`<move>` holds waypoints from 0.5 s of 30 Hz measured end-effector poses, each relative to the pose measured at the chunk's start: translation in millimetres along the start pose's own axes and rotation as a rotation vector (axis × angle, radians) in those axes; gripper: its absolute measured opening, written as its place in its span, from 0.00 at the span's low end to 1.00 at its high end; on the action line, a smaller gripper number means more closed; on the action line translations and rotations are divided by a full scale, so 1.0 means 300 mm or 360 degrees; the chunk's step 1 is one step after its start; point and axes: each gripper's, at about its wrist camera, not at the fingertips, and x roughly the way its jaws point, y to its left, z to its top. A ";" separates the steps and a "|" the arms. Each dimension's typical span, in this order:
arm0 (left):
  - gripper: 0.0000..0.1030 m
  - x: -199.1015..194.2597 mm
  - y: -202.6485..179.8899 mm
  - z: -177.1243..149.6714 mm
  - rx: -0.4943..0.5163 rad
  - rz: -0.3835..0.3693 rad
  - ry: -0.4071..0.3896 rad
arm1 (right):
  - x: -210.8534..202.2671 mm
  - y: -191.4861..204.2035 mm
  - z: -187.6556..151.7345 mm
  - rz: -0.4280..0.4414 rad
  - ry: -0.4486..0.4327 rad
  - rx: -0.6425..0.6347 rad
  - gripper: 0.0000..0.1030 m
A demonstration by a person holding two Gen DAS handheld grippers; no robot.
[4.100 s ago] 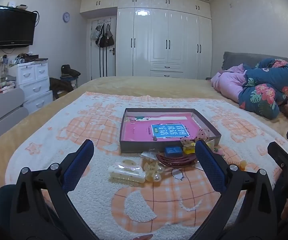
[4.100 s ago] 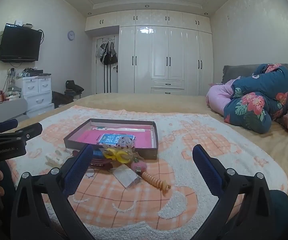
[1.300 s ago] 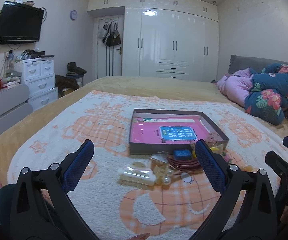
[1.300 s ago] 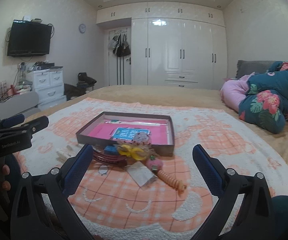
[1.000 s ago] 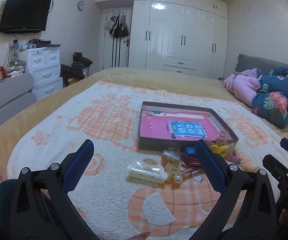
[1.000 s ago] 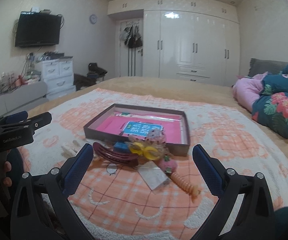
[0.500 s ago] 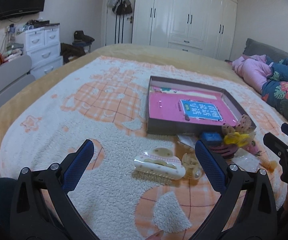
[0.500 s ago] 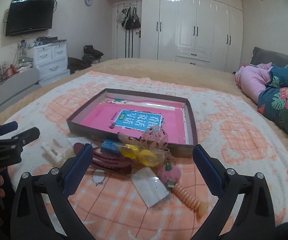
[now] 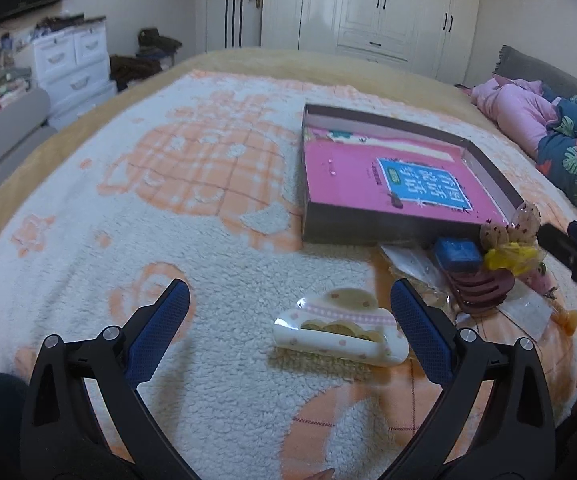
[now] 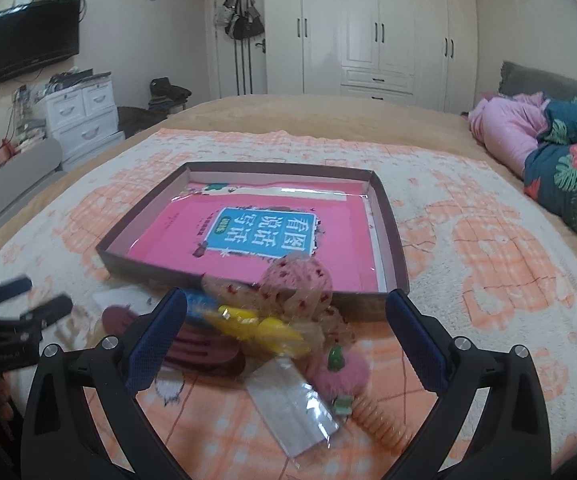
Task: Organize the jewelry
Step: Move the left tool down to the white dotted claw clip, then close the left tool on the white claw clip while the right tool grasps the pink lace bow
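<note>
Dim, cool indoor light; ceiling glare on the wardrobe doors (image 10: 372,20); fisheye-bent edges, slight motion blur.

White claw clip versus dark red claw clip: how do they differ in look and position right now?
The white claw clip is pale with pink dots and a pink striped band; the dark red claw clip is one solid maroon colour. The white claw clip lies alone on the blanket, between the open fingers of the left gripper; the dark red claw clip sits in the pile by the box, partly covered. Both lie outside the box.

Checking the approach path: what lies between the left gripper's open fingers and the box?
In the left wrist view, the white hair claw lies between the left gripper and the box, then bare blanket.
</note>
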 end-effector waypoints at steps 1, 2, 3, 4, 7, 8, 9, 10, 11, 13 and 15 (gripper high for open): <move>0.90 0.005 0.003 -0.003 -0.0006 -0.0037 0.0015 | 0.011 -0.010 0.011 0.0006 0.0007 0.0024 0.94; 0.90 0.012 0.007 -0.008 -0.0014 -0.0070 0.0027 | 0.023 -0.019 0.022 0.0007 0.0016 0.0044 0.94; 0.89 0.018 0.006 -0.010 -0.0015 -0.0088 0.0040 | 0.033 -0.025 0.030 0.0003 0.0022 0.0057 0.94; 0.89 0.024 0.004 -0.013 -0.0008 -0.0106 0.0053 | 0.044 -0.037 0.043 0.0001 0.0027 0.0077 0.93; 0.79 0.043 -0.002 -0.026 0.0003 -0.0158 0.0103 | 0.075 -0.052 0.063 0.0030 0.0064 0.0103 0.70; 0.77 0.051 -0.002 -0.028 -0.0008 -0.0184 0.0116 | 0.089 -0.052 0.069 0.0036 0.0091 0.0105 0.65; 0.76 0.056 -0.001 -0.029 -0.0022 -0.0220 0.0131 | 0.105 -0.057 0.071 0.0040 0.0124 0.0115 0.63; 0.75 0.061 -0.001 -0.030 -0.0032 -0.0245 0.0144 | 0.118 -0.058 0.073 0.0048 0.0146 0.0123 0.61; 0.73 0.065 -0.003 -0.029 -0.0033 -0.0254 0.0147 | 0.128 -0.057 0.071 0.0052 0.0167 0.0119 0.60; 0.69 0.071 -0.004 -0.026 -0.0040 -0.0279 0.0152 | 0.150 -0.051 0.065 0.0060 0.0214 0.0103 0.49; 0.63 0.071 -0.006 -0.027 -0.0046 -0.0326 0.0157 | 0.171 -0.049 0.053 0.0081 0.0255 0.0093 0.38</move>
